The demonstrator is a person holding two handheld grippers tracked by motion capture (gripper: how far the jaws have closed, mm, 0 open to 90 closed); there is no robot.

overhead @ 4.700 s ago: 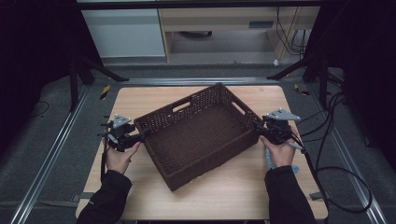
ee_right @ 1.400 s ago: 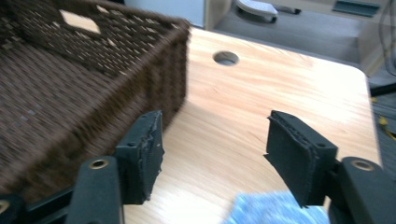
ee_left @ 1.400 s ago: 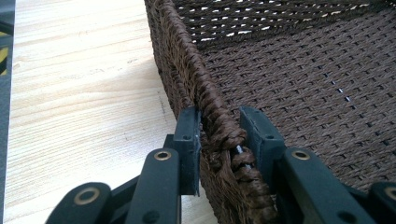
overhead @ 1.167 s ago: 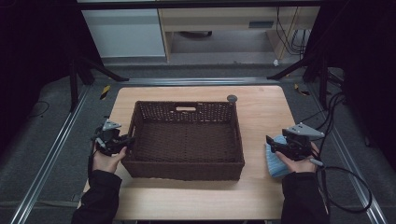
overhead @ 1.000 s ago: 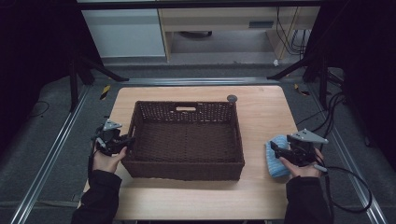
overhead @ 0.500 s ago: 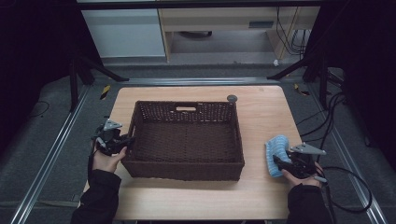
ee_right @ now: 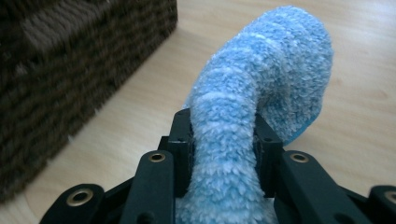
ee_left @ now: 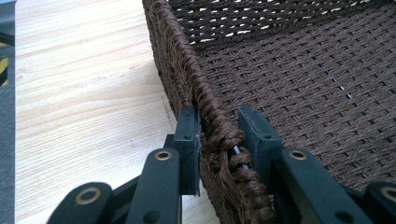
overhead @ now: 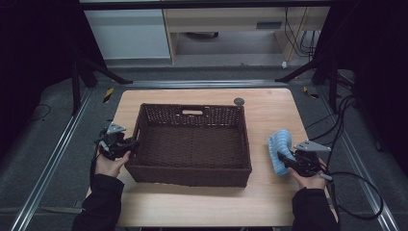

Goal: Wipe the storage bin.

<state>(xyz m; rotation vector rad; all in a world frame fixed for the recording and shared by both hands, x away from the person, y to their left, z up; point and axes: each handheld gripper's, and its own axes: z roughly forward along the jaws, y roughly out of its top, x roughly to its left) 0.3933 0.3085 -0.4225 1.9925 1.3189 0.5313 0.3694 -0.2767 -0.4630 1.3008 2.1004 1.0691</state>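
Note:
A dark brown woven basket (overhead: 190,174) sits square on the wooden table. My left gripper (overhead: 129,144) is shut on its left rim: in the left gripper view the jaws (ee_left: 219,135) clamp the braided edge of the basket (ee_left: 303,70). At the right, a fluffy blue cloth (overhead: 279,144) lies on the table beside the basket. My right gripper (overhead: 285,159) has just been closing on its near end. In the right gripper view the pads (ee_right: 223,135) squeeze the cloth (ee_right: 280,60), which arches up and away.
A small dark round disc (overhead: 238,101) lies at the table's far edge behind the basket. Bare tabletop (overhead: 192,202) runs along the near side. Black cables (overhead: 346,183) trail off the right edge. The basket wall (ee_right: 70,56) stands left of the right gripper.
The basket, earlier held askew by both grippers, now sits square. The right gripper left it, drew back toward the near edge at the blue cloth and closed on it. The left hand stayed.

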